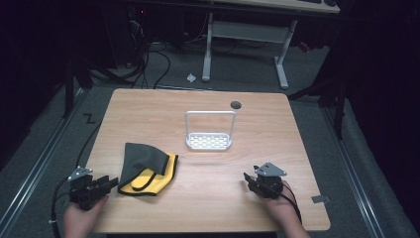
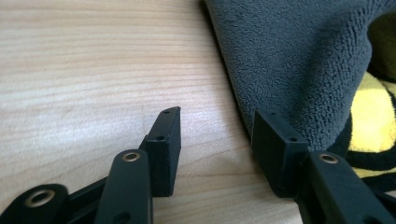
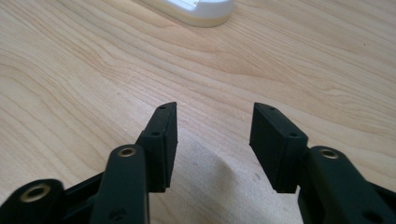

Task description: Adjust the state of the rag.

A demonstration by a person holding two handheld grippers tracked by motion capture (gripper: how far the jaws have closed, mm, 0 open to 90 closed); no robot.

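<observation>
A folded cloth [image 1: 147, 168], grey on top with a yellow underside and black trim, lies at the front left of the wooden table [image 1: 198, 208]. My left gripper [image 1: 110, 184] rests low at the table's front left corner, open, its jaws pointing right at the cloth's near edge. In the left gripper view the grey cloth [image 2: 299, 60] lies just past the right jaw, with bare wood between the jaws of the left gripper [image 2: 215, 114]. My right gripper [image 1: 249, 179] sits open at the front right, over bare wood [image 3: 215, 108]. A white rack [image 1: 209, 131] with a wire hoop stands mid-table.
A small dark round spot [image 1: 236, 104] marks the table near its far edge. The white rack's base [image 3: 201, 10] shows at the top of the right gripper view. A white-legged desk [image 1: 247, 39] stands beyond the table on a dark floor with cables.
</observation>
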